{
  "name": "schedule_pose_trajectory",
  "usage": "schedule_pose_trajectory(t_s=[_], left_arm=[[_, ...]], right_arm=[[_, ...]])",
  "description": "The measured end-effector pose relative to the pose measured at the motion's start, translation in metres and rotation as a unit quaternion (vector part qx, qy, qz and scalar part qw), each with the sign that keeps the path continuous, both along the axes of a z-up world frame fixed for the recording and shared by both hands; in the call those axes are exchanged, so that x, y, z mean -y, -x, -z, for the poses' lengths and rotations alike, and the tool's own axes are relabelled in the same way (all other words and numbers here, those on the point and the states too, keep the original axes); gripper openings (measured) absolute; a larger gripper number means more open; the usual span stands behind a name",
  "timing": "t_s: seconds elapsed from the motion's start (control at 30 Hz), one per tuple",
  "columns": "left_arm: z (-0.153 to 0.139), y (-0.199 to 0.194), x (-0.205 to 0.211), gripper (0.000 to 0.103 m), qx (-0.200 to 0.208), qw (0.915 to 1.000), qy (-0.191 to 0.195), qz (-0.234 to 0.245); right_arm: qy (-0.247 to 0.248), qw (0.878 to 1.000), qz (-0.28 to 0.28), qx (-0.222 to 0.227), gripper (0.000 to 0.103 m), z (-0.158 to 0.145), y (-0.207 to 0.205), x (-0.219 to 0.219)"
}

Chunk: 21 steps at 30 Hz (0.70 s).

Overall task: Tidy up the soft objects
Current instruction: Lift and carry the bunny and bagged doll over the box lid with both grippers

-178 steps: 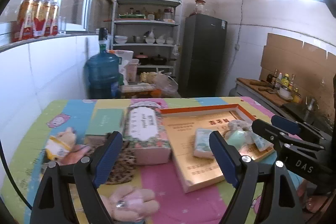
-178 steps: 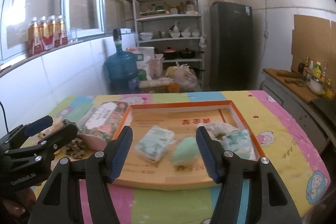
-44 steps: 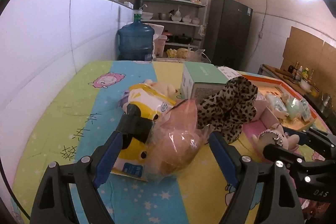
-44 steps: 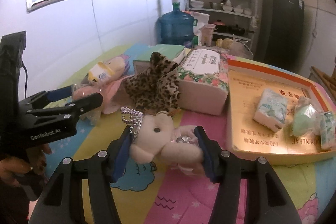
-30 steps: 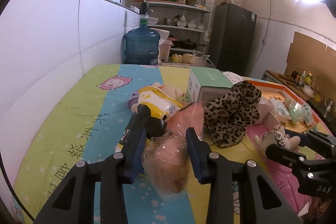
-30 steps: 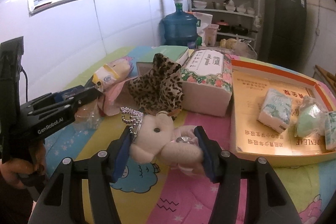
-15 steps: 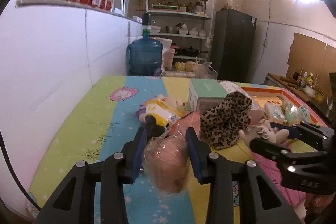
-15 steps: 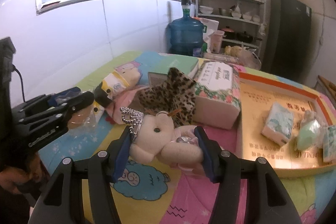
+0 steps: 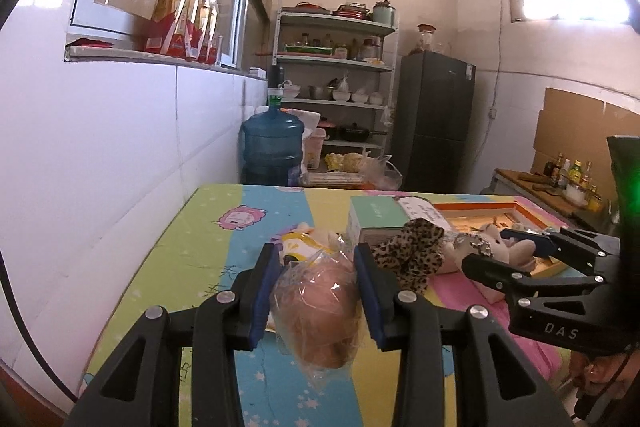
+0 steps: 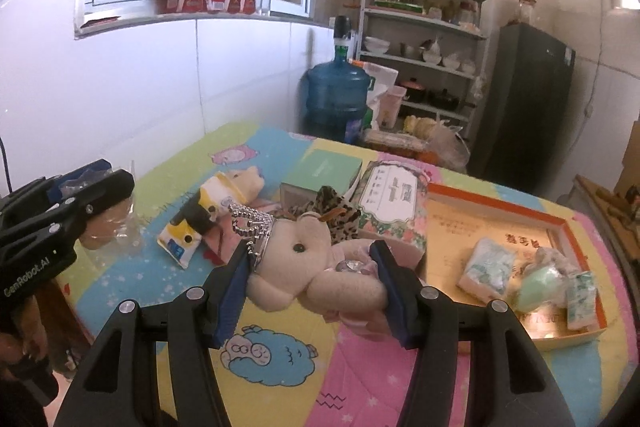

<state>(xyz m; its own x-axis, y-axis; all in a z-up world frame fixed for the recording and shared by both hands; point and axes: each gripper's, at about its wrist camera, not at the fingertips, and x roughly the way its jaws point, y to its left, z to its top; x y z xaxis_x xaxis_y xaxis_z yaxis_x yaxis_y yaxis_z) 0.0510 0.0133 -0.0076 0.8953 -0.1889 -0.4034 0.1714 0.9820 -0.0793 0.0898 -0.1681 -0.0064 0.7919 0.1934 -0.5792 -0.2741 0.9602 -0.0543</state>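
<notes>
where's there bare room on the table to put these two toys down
Free patches: the mat between the white wall and the yellow-packaged toy, and the near strip around the sheep print. The tray floor beside the tissue box is bare. Crowded: around the leopard plush.

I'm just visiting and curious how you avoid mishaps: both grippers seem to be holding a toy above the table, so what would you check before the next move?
1. Left gripper shut on the plastic-wrapped plush: ok, both fingers press its sides.
2. Right gripper shut on the cream teddy bear: ok, squeezed between the pads.
3. Both toys lifted off the table: ok.
4. Room left in the orange-rimmed tray: ok, its near-left part is bare; packets sit at the right.
5. Path to the tray: not ok, the tissue box and leopard-print plush stand between.
6. The bear's bead chain free of snags: cannot tell.
</notes>
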Motion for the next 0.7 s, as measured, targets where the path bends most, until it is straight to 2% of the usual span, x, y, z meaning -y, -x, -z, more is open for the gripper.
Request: schedule_pose_trajectory(t_s=[0.7], left_arm=[[-0.001, 0.004, 0.012, 0.039, -0.001, 0.9999, -0.001, 0.014]], right_arm=[[-0.004, 1.000, 0.000, 0.016, 0.060, -0.009, 0.012, 0.004]])
